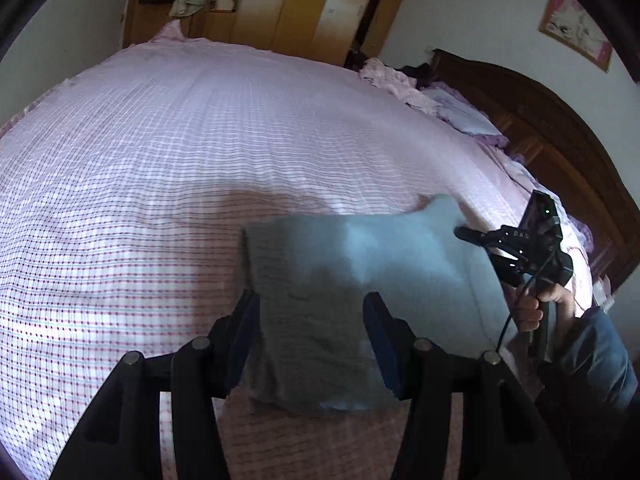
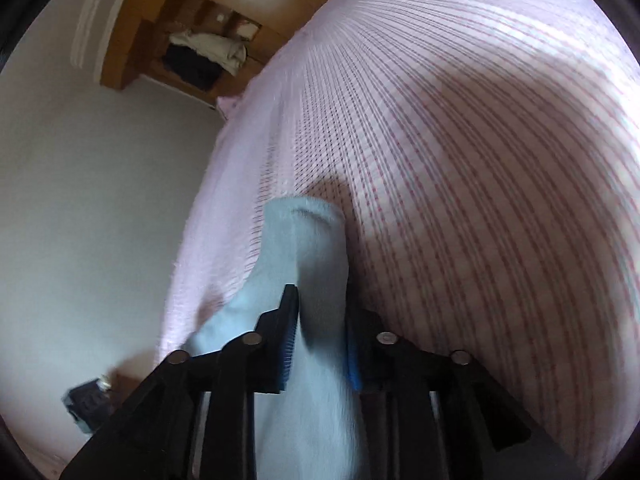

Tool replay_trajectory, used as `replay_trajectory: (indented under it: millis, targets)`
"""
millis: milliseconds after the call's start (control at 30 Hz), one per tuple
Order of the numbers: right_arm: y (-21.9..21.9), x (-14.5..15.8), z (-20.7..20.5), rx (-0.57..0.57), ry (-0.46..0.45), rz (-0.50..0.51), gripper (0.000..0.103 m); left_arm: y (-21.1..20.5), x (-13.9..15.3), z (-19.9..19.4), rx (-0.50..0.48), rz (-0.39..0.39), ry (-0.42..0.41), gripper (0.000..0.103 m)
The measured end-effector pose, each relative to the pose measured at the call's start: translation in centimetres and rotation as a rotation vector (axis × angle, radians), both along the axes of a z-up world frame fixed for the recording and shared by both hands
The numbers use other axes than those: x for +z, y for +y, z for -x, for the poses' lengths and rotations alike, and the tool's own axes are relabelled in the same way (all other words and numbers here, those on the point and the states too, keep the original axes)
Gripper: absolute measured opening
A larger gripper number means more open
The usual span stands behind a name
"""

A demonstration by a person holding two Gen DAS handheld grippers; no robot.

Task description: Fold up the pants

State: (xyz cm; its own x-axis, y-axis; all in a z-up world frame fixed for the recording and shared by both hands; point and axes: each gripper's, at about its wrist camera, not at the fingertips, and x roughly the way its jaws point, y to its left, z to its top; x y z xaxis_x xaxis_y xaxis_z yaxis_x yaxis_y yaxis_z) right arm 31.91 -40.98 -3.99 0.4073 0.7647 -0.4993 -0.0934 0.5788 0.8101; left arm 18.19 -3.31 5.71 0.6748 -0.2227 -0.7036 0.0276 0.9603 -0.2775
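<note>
- Left wrist view is showing the left gripper [image 1: 312, 344] at 6 o'clock, with its jaws standing apart on either side of the folded gray pants [image 1: 360, 292].
- I cannot tell if the pads are pressing on the cloth or just sitting beside it.
- The pants are lying on the striped pink bed cover [image 1: 200, 152], a bit below the middle and toward 5 o'clock.
- Over at 3 o'clock, the right gripper [image 1: 464, 234] is reaching in at the far corner of the pants, and a hand [image 1: 540, 308] in a blue sleeve [image 1: 596, 352] is holding it.
- Right wrist view is showing the right gripper with its jaws close together, pinching a bunch of the gray cloth that is running from 6 o'clock up to the middle.
- At 9 o'clock the edge of the bed is dropping down to the floor.
- What could go wrong: the right gripper is only holding a small bunch, so a quick pull could make the cloth slip out.
- The fold could also come open, because the left jaws are sitting wide and may not be holding the pile down.
</note>
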Motion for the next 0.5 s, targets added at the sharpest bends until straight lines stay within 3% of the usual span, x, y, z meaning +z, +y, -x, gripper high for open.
replay_trajectory:
  millis: [133, 500]
  targets:
    - [-1.7, -1.3, 2.7, 0.014, 0.049, -0.130, 0.021, -1.2, 0.8, 1.1, -0.023, -0.032, -0.011, 0.056]
    - [-4.1, -1.9, 9.6, 0.029, 0.035, -0.181, 0.021, -3.9, 1.1, 1.9, -0.052, -0.018, 0.008, 0.057]
